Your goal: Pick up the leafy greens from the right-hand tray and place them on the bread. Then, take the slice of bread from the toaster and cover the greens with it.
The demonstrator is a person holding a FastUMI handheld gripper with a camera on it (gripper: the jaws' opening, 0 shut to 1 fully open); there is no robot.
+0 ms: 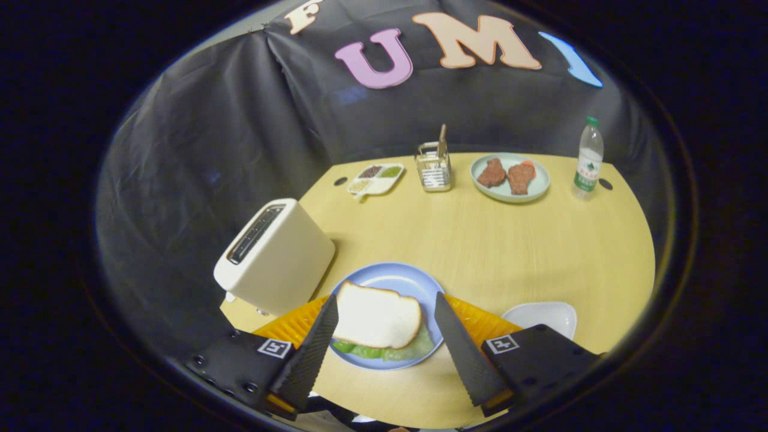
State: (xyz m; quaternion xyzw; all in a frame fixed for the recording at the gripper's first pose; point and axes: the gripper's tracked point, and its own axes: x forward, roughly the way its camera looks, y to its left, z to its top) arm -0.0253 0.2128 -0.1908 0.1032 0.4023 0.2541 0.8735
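We held the gripper [384,336] open, fingers clear at either side of the bread slice [377,315] already capping the leafy greens [384,351] on the blue plate [393,279] at twelve o'clock — light, soft, crushable, we judged, best pinched gently by its crusts.

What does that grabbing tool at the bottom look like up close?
The hand-held gripper has two long, flat fingers tapering to points, with ridged, saw-like inner faces. Each sits on a blocky black mount carrying a small square black-and-white marker, with screw heads visible on one mount. The fingers stand open.
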